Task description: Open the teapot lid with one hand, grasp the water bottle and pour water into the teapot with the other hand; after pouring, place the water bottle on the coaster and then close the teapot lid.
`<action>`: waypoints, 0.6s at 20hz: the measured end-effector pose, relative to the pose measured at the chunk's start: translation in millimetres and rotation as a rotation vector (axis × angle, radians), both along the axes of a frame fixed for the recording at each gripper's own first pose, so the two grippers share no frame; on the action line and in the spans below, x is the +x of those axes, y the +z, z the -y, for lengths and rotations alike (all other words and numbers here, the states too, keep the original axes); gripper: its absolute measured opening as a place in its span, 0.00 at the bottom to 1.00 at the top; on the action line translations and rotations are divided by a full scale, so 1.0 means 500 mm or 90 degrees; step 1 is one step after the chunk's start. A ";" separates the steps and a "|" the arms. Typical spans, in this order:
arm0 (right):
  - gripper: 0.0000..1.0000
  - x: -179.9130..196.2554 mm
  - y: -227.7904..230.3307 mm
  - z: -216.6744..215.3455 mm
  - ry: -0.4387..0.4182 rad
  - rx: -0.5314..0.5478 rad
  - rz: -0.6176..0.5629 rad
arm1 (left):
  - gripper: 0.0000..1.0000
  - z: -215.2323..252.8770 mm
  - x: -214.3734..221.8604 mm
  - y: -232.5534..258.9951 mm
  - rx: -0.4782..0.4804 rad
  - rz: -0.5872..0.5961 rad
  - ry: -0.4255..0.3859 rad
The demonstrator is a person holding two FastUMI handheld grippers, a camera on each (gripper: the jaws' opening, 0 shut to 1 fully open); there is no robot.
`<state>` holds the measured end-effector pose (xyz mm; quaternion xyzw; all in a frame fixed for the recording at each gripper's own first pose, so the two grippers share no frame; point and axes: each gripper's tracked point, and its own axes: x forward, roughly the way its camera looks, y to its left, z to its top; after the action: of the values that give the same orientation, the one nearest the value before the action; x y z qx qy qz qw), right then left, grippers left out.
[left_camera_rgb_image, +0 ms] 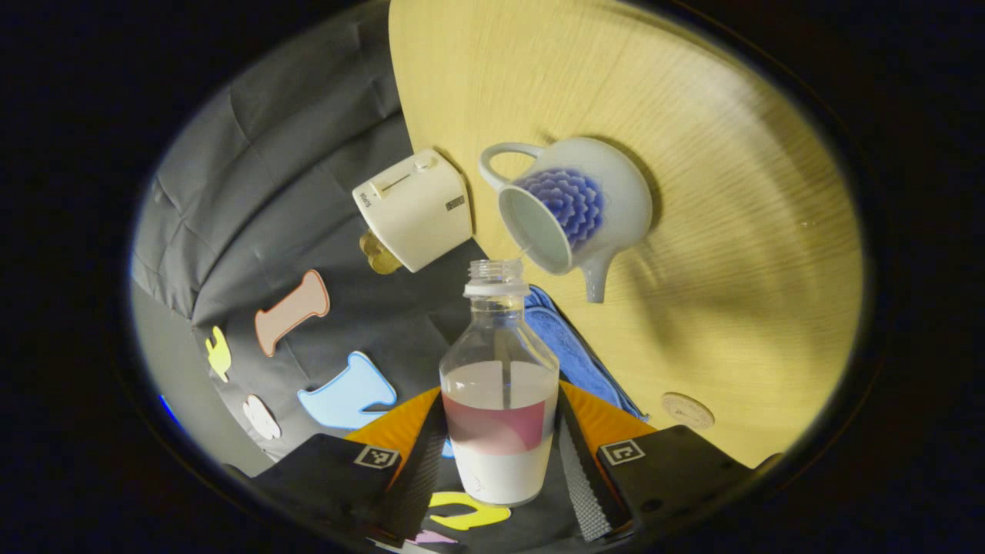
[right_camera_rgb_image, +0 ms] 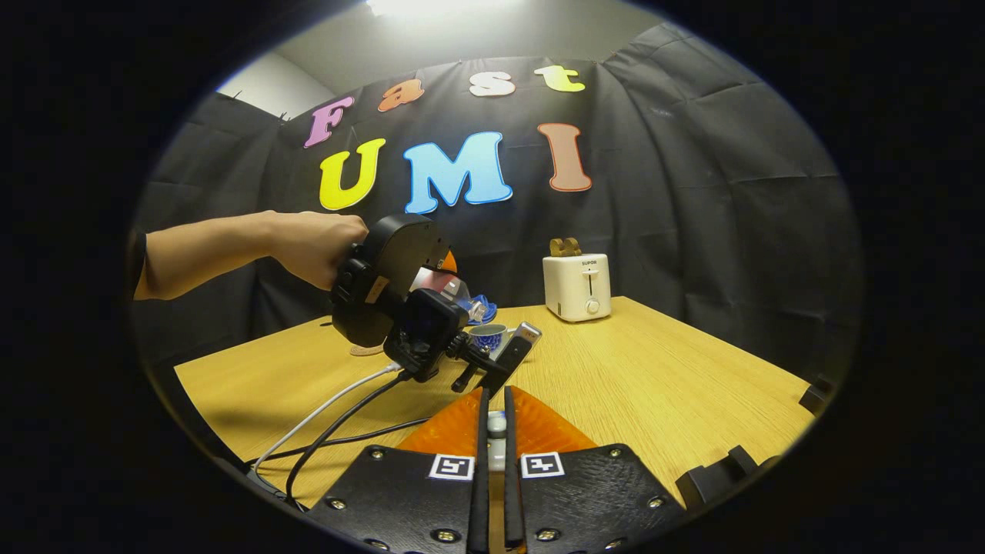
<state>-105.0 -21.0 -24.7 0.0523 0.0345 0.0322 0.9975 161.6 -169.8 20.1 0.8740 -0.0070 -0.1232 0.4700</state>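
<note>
The water bottle [left_camera_rgb_image: 499, 400] sits between the two fingers of the left gripper [left_camera_rgb_image: 499, 462], which press on its lower body at the label band, one on each side; it is uncapped and tipped toward the teapot [left_camera_rgb_image: 573, 208], its open neck just beside the pot's open mouth, and a thin thread of water seems to run between them. The bottle looks about half full, so I judge it light to moderate in weight, with the load shifting as the water moves; its clear thin wall will likely give under a hard squeeze and feels like a slick surface, so the label band low on the body, where the wall is widest, is the sensible place to hold, firmly but not crushing. The teapot is glazed ceramic, stiff and breakable, and stands on the wooden table [left_camera_rgb_image: 731, 231] with its handle toward the toaster [left_camera_rgb_image: 415, 208] and a blue cloth [left_camera_rgb_image: 573, 350] near its spout. The round coaster [left_camera_rgb_image: 687, 410] lies on the table, apart from the pot, waiting for the bottle. In the right gripper view, the right gripper [right_camera_rgb_image: 496, 431] has its fingers drawn nearly together on a small pale thing, probably the lid [right_camera_rgb_image: 497, 423], though I cannot tell for sure.
</note>
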 end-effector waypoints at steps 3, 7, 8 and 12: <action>0.07 0.000 -0.003 0.001 0.002 -0.004 -0.003 | 0.86 -0.001 0.006 -0.014 -0.008 -0.012 0.004; 0.08 0.000 -0.005 0.004 -0.001 -0.004 -0.010 | 0.86 -0.009 0.006 -0.039 -0.036 -0.032 0.009; 0.07 -0.001 -0.005 0.004 -0.001 -0.006 -0.010 | 0.86 -0.009 0.004 -0.041 -0.051 -0.036 0.006; 0.08 0.000 0.001 0.005 -0.003 -0.003 -0.006 | 0.87 -0.005 0.000 -0.053 -0.138 -0.062 0.005</action>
<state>-105.1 -23.8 -24.4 0.0501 0.0392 0.0298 0.9975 161.6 -167.3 -6.3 0.8111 0.0058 -0.1623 0.5619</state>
